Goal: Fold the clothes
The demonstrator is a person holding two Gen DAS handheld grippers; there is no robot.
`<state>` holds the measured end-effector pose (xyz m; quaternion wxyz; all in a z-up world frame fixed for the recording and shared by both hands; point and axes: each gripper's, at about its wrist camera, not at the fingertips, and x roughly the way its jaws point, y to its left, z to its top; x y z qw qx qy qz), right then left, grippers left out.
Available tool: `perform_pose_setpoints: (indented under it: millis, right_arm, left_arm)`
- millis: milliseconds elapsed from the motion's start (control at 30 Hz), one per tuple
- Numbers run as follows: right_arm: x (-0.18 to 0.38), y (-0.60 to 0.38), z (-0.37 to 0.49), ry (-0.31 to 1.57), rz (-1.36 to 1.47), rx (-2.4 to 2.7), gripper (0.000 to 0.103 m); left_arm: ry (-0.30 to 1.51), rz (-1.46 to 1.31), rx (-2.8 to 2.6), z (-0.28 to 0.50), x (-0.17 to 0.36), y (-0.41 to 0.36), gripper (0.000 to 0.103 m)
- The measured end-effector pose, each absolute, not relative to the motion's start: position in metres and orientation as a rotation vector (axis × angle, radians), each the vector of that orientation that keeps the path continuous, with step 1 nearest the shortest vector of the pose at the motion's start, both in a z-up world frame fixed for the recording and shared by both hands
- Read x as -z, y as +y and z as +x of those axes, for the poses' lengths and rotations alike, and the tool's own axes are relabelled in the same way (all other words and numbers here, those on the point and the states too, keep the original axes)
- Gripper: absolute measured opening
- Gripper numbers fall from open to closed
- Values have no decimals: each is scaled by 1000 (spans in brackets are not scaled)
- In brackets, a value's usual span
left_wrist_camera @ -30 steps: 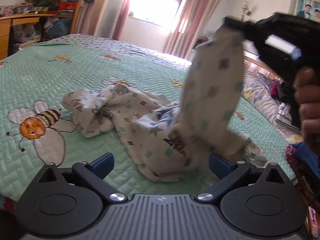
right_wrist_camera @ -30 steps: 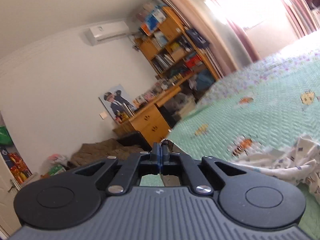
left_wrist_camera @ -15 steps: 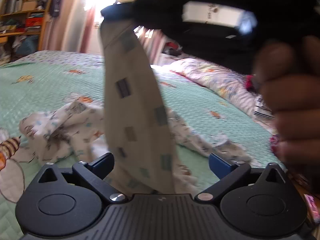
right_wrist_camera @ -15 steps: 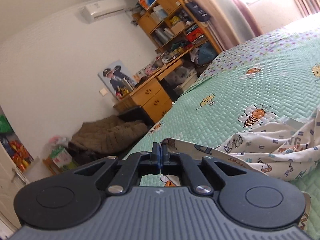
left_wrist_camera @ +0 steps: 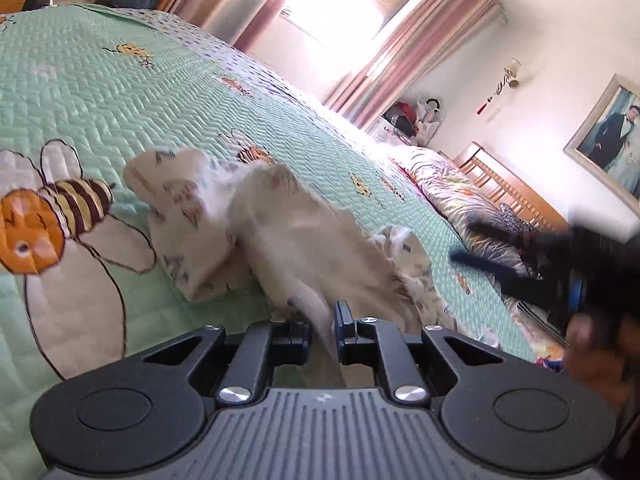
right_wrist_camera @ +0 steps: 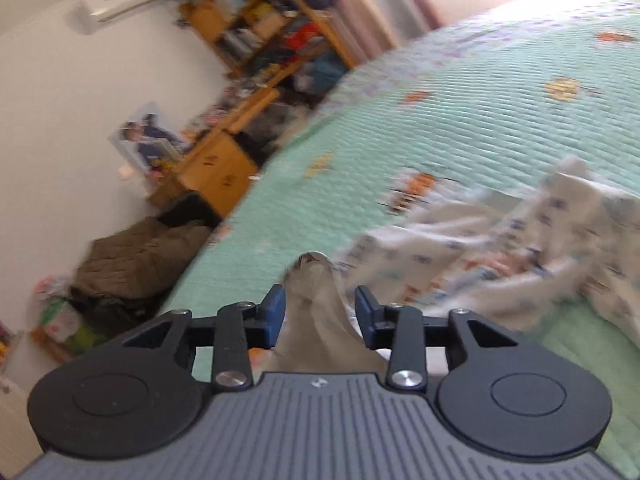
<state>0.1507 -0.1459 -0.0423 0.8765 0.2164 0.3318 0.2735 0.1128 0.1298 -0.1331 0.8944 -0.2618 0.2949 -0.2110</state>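
Sunlight pours through the curtained window (left_wrist_camera: 348, 20) across a wide bed (left_wrist_camera: 120, 92) under a green quilt stitched with bees, with a cluttered bookshelf (right_wrist_camera: 264, 28) and desk against the far wall. Near the bed's near edge, roughly mid-way along it, lies the garment (left_wrist_camera: 280, 232), a pale printed piece, crumpled in a loose heap with one strip drawn up toward the person.

The left gripper (left_wrist_camera: 322, 330) has just been closing and now stands narrow, its blue pads pinching a fold of the cloth between them. The right gripper (right_wrist_camera: 320, 314) has just been opening; its jaws stand apart with a tail of fabric hanging between them, the pads not pressing on it.

My worry: the handover happens while both hands move fast, as the blur shows. The left pinch looks thin, catching only an edge, so the cloth could slip free and fall bunched. The released tail may also snag on the right pads and drag the heap askew.
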Motion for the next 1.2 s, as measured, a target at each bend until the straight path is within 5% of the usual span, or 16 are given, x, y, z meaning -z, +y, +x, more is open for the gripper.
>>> perform_pose_setpoints:
  millis: [233,367,400,433,467,967,1200]
  right_arm:
    - [95,-124,99,714,138,-453,41]
    - [118,-121,120,754,186,-455,41]
    - [122,-119,125,749,191,-458,38]
    - [126,-117,129,741,183,-469,12]
    - [128,-115,131,739,174,-477,5]
    - [-40,-224,77,222,397,-448,4]
    - [7,-212,49,374,467,-489,5]
  left_arm:
    - [656,-565,436,120,145,129,12]
    - [675,-576,429,118,155,126,21]
    - [681,-574,422,117,157,126,21]
    - [685,-572,416,117,157,126,21]
    - [687,-571,411,118,158,126,21]
    - [577,-588,516,111,106,110,21]
    - [663,-643,626,85,128,66,56]
